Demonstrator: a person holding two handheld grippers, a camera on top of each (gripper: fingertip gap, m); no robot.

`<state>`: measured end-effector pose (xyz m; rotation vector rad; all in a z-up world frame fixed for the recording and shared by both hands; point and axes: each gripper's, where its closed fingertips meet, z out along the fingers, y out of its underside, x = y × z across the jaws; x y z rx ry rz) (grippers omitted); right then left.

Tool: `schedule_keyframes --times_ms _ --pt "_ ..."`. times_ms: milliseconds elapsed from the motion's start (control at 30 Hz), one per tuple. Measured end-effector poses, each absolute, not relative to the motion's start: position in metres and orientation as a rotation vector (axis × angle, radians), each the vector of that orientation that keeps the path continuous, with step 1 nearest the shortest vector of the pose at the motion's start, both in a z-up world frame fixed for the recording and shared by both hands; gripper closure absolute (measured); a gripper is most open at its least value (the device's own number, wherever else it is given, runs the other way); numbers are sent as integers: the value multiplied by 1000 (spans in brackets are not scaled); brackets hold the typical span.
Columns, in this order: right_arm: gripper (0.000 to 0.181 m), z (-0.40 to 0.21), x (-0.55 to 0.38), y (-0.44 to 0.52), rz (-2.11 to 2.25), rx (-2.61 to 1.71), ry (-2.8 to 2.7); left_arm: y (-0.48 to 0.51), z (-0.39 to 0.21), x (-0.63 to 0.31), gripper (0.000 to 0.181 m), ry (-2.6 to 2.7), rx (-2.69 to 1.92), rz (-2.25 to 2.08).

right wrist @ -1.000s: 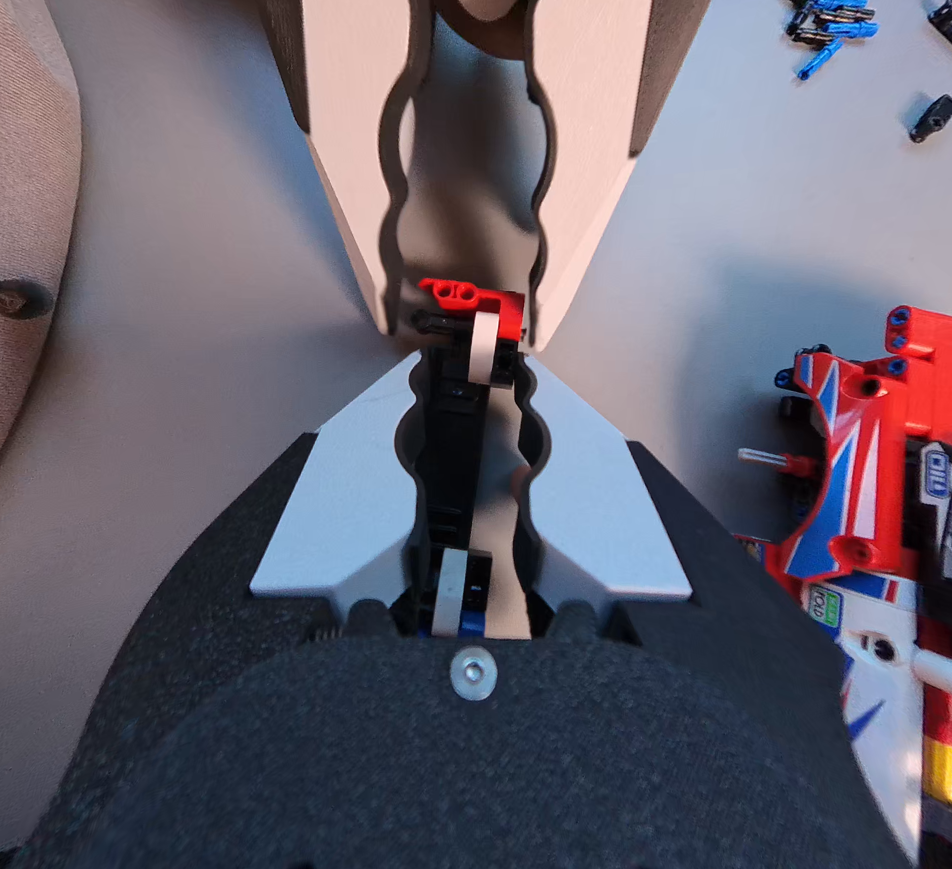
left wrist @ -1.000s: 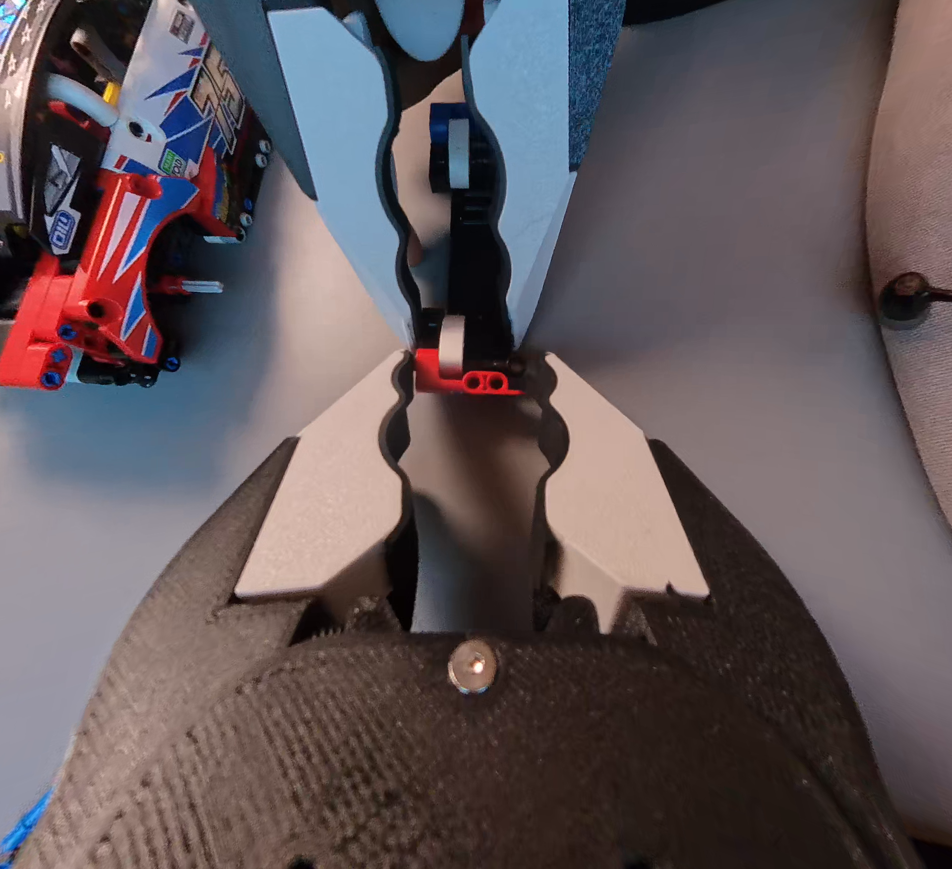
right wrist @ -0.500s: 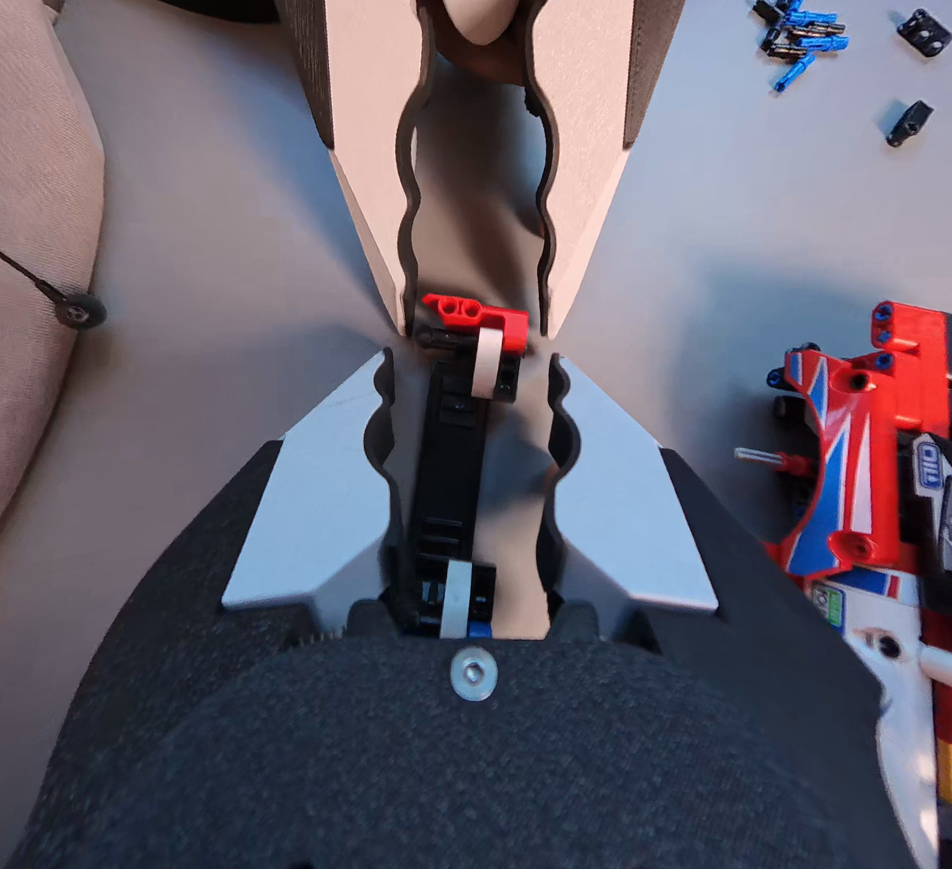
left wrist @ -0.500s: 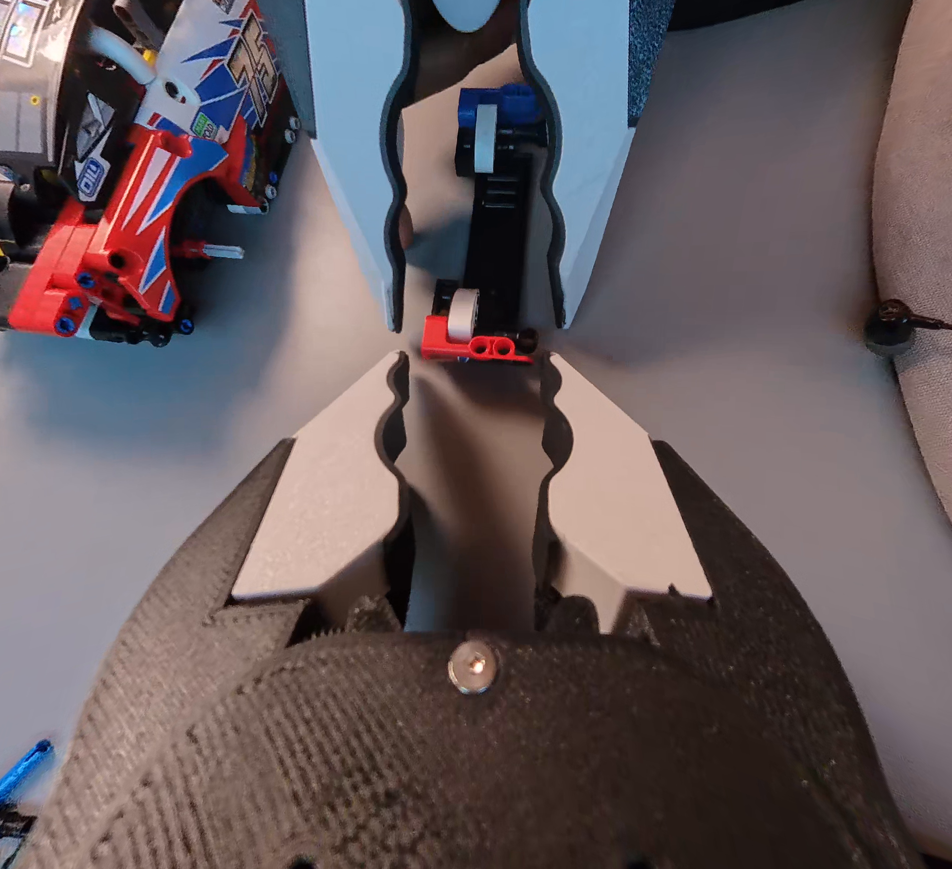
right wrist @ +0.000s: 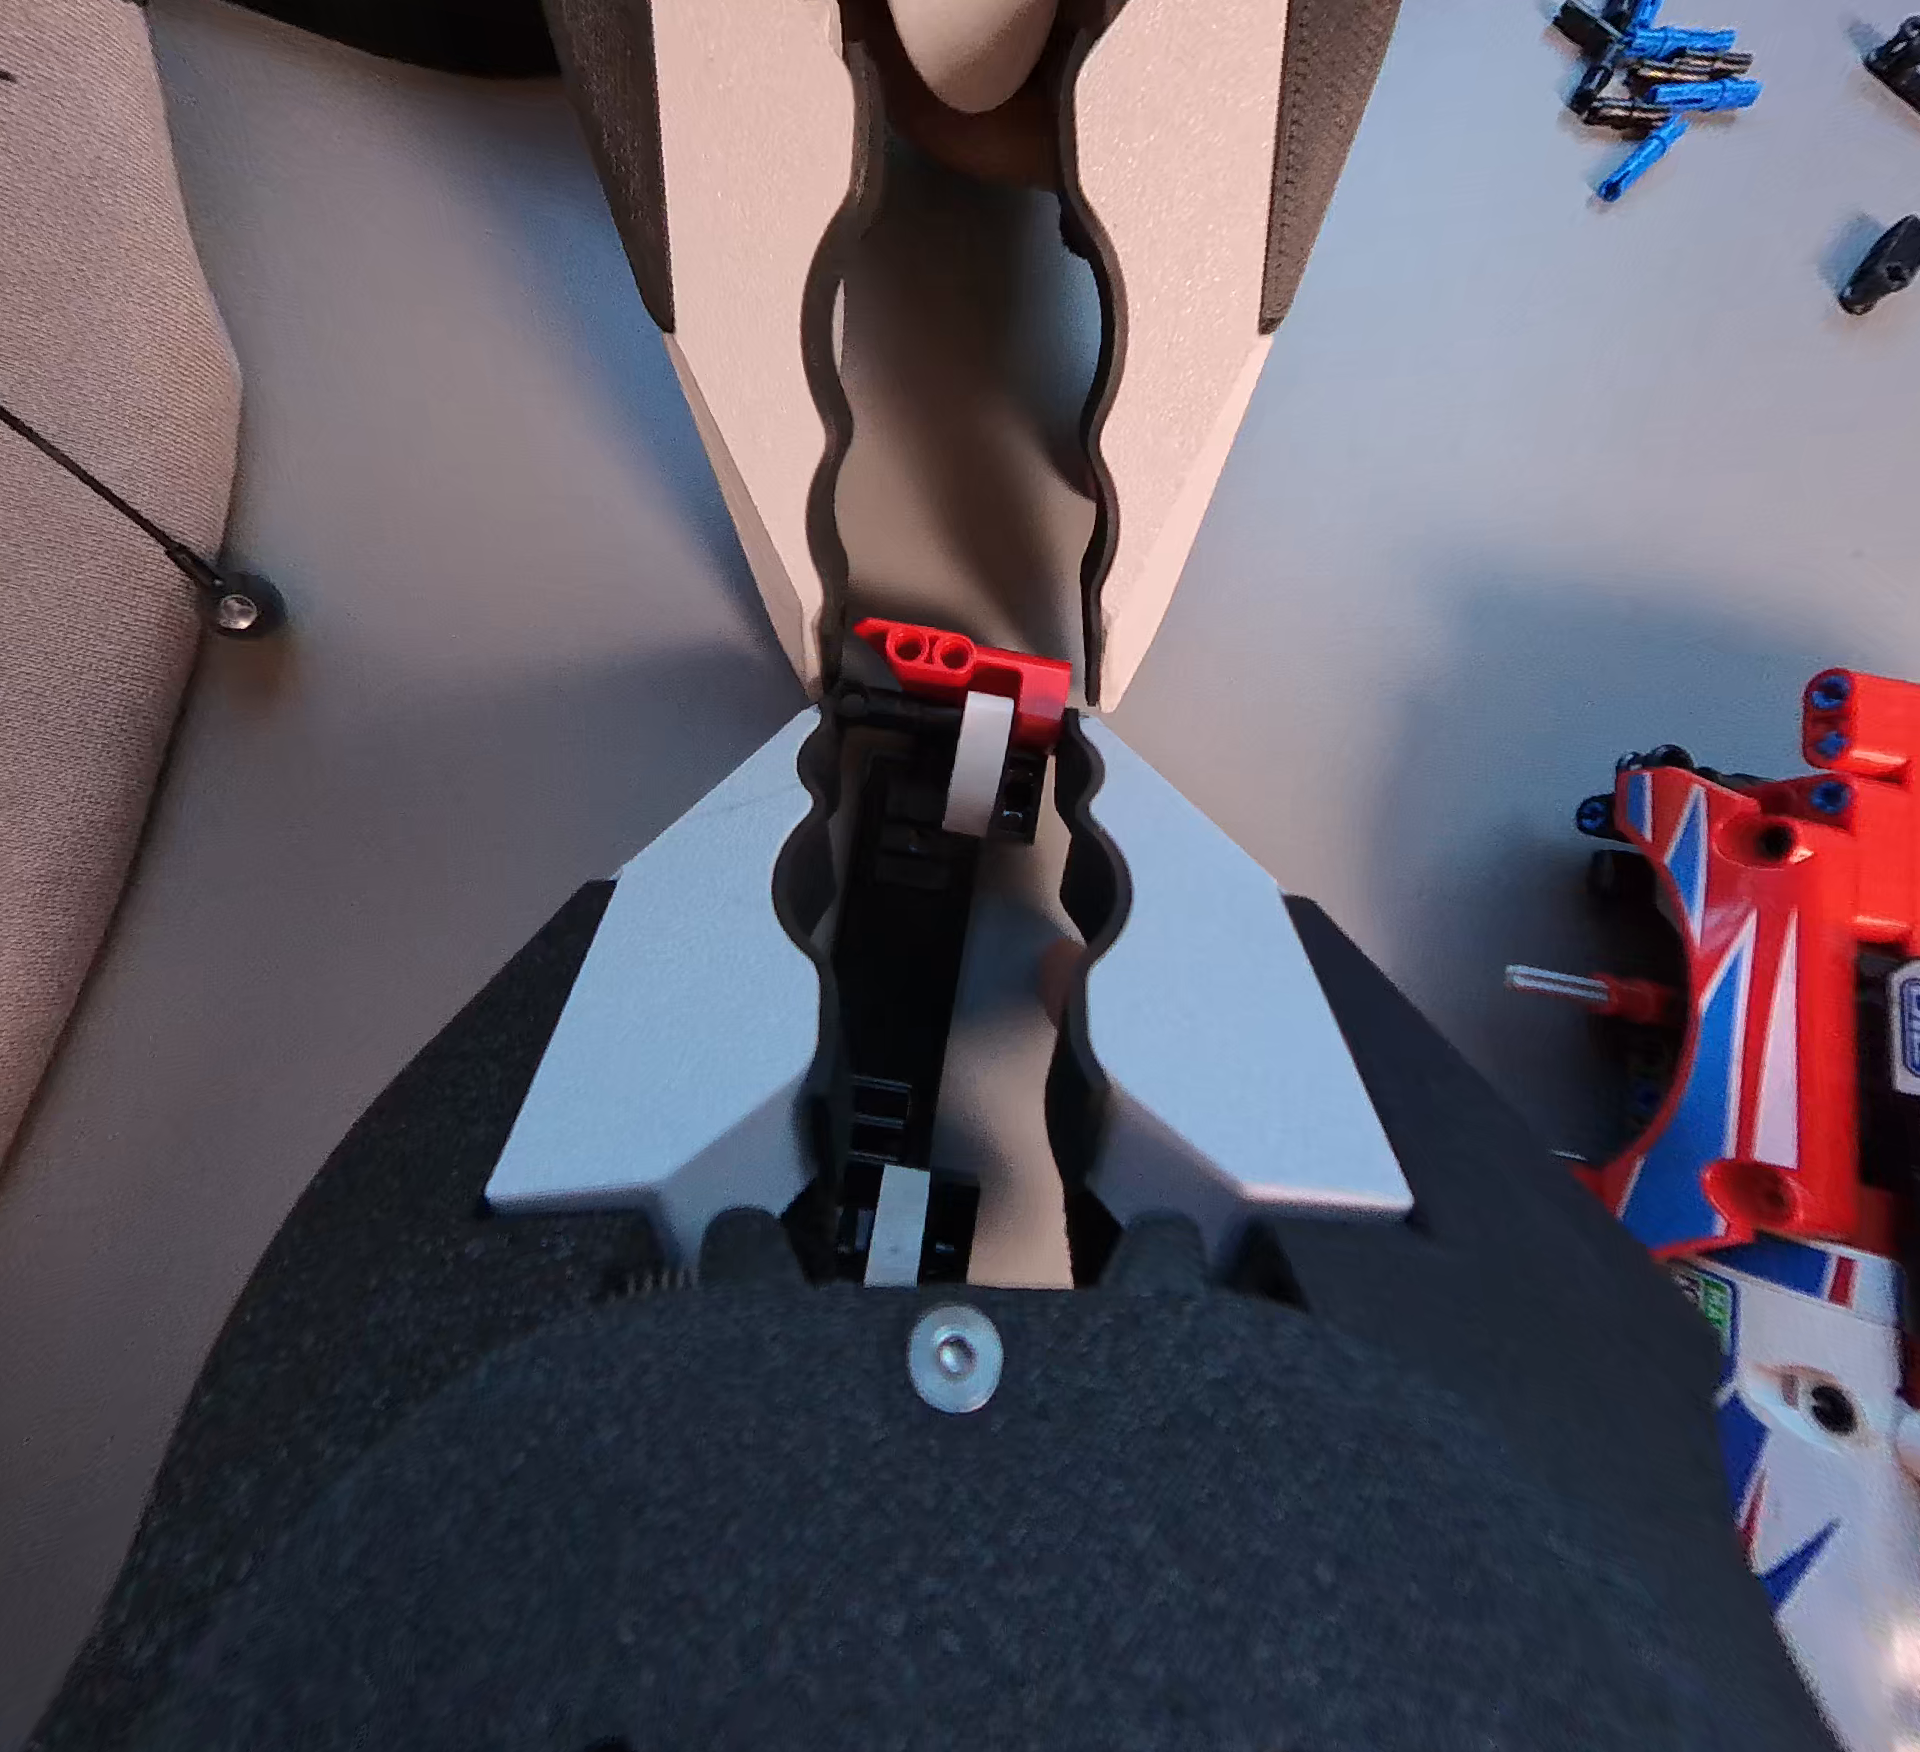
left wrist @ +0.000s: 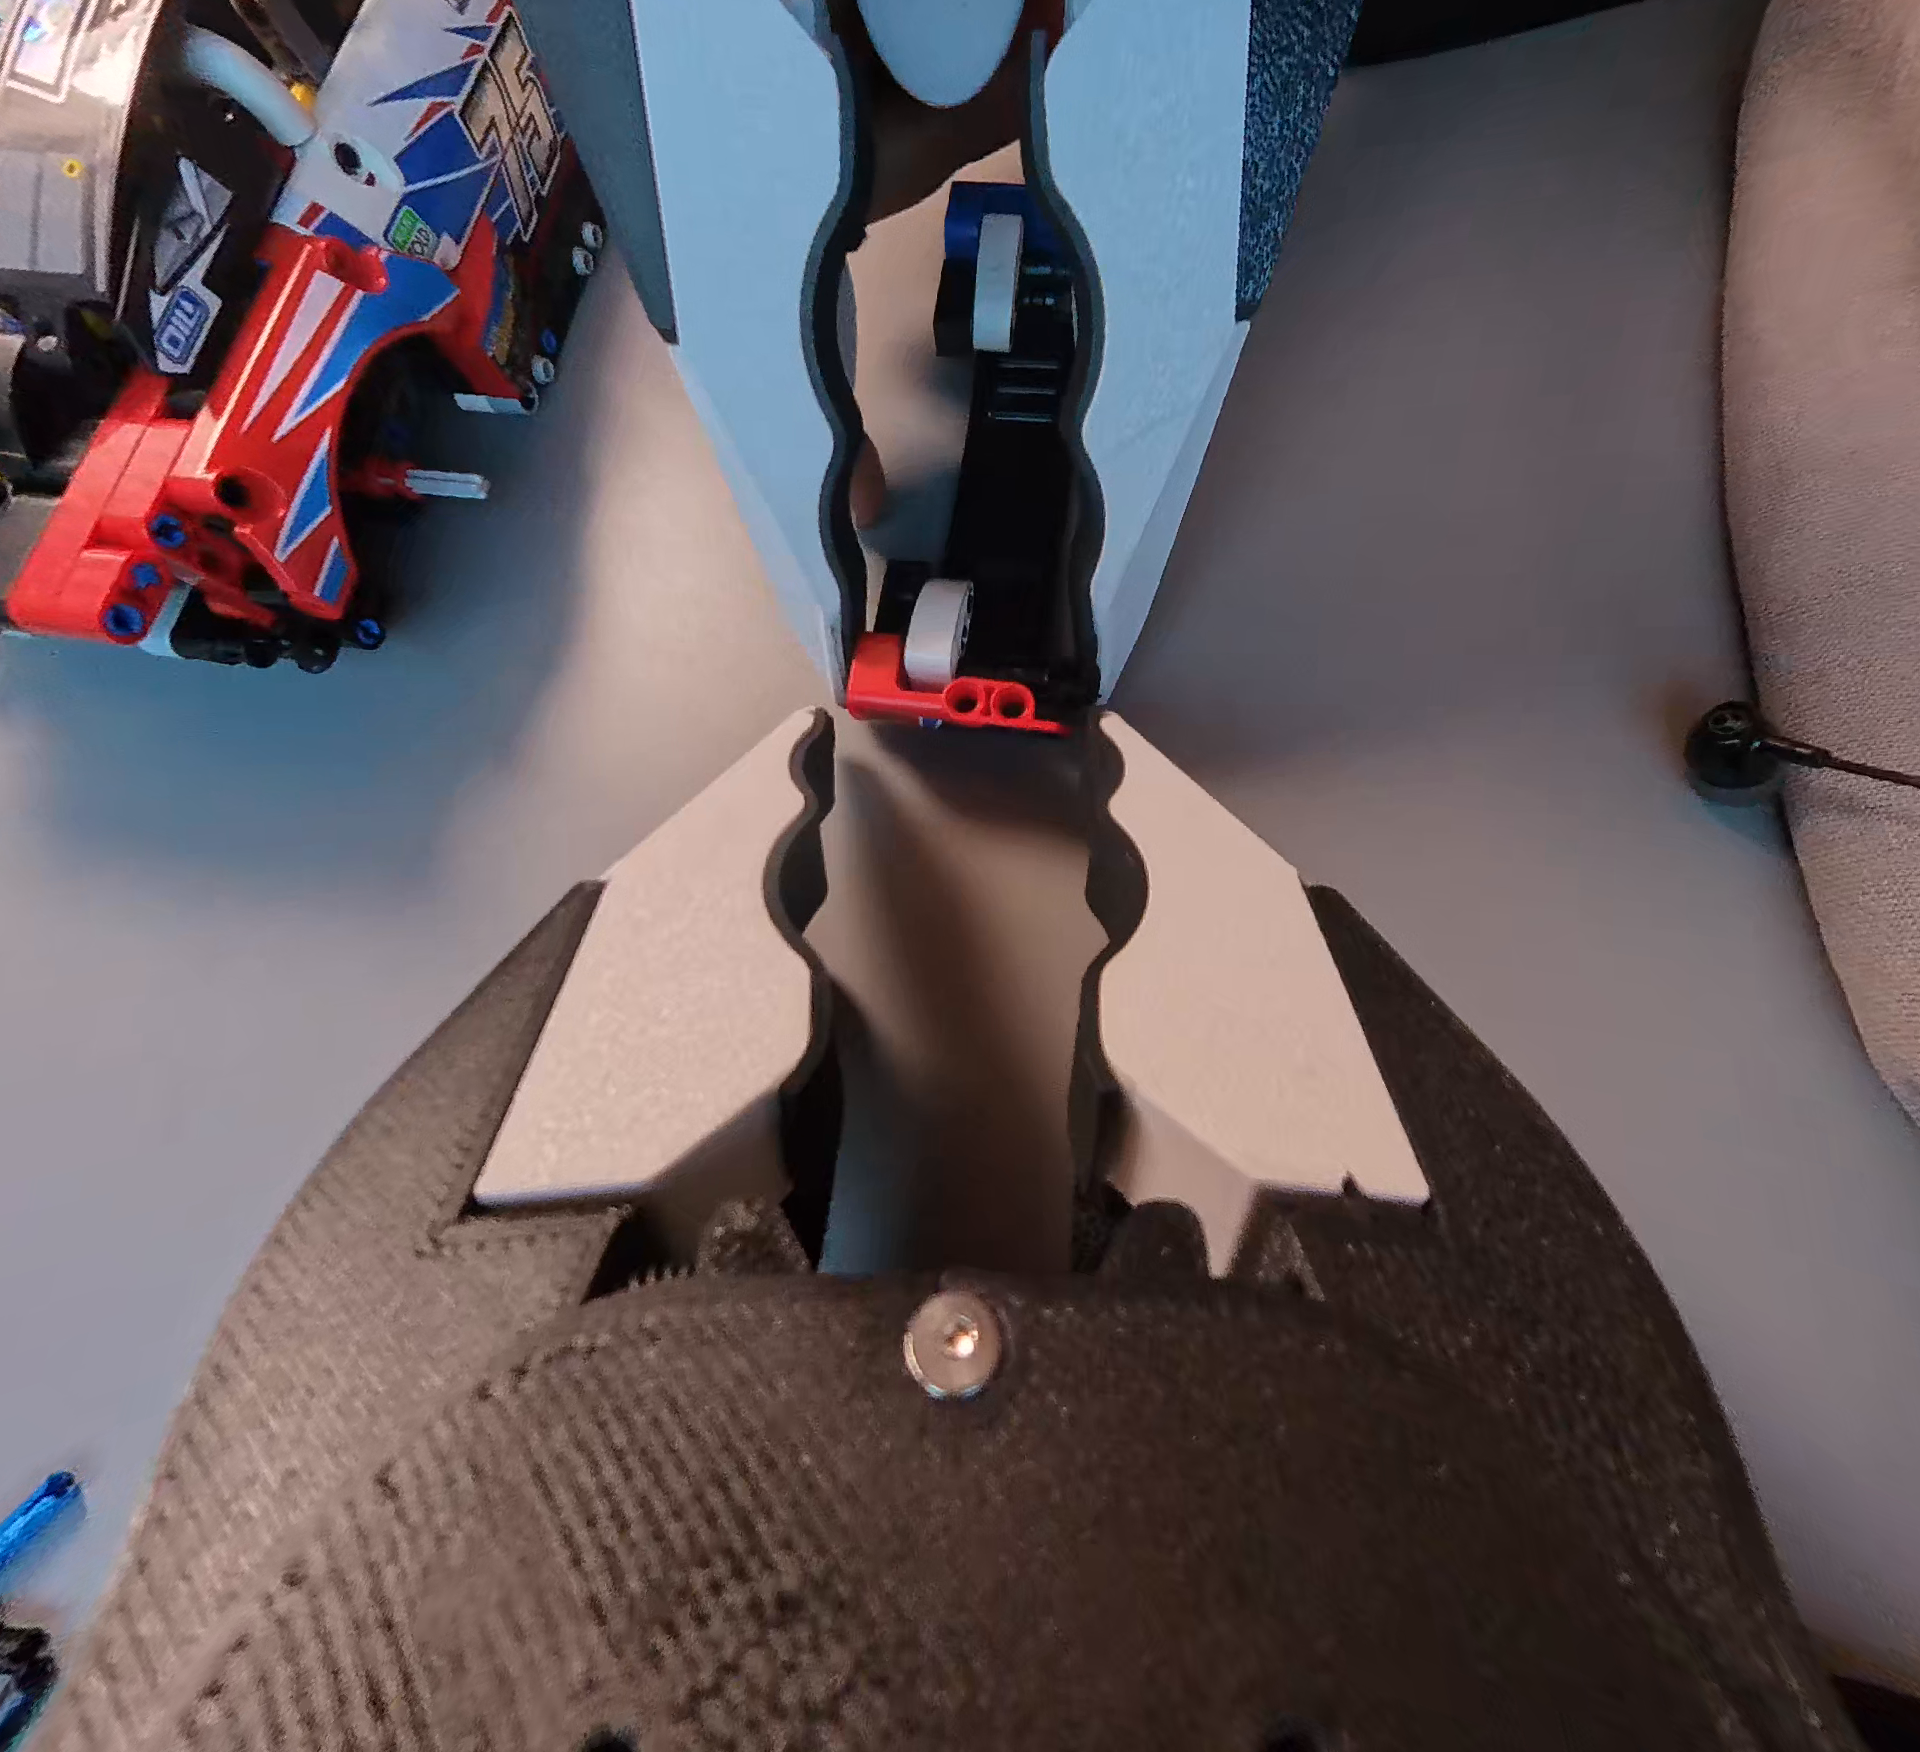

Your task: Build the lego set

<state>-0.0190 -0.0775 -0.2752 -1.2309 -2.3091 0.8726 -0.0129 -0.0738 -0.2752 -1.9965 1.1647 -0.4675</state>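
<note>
Black lego beam [right wrist: 899, 954] clamped in right gripper [right wrist: 940, 715], left gripper [left wrist: 961, 726] open

Pale grey tabletop [left wrist: 312, 871]; beige cushion [left wrist: 1829, 559] at edge.

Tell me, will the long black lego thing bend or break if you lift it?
Probably stiff: the black lego beam looks like rigid plastic. Likely light, being thin. Its red end piece seems clipped on, so the right gripper squeezing hard might pop it off.
</note>
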Motion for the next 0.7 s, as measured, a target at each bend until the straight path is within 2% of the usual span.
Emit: schedule_keyframes --times_ms 167,367,433,467,700 --pt "145 -275 -13 -86 868 -1168 -2372 -79 -275 -10 129 1174 -2000 -505" --pt "143 -274 -9 -87 867 -1129 -2365 -91 -273 -3 130 1209 -1979 -555" --pt "128 -273 -7 -87 876 -1147 -2365 -93 -272 -2 132 1201 -1976 -572" --pt "127 -274 -6 -86 885 -1170 -2366 -94 -272 -1 132 1198 -1973 -580" --pt "135 -272 -9 -89 907 -1363 -2309 -94 -271 -6 136 1185 -1976 -585"
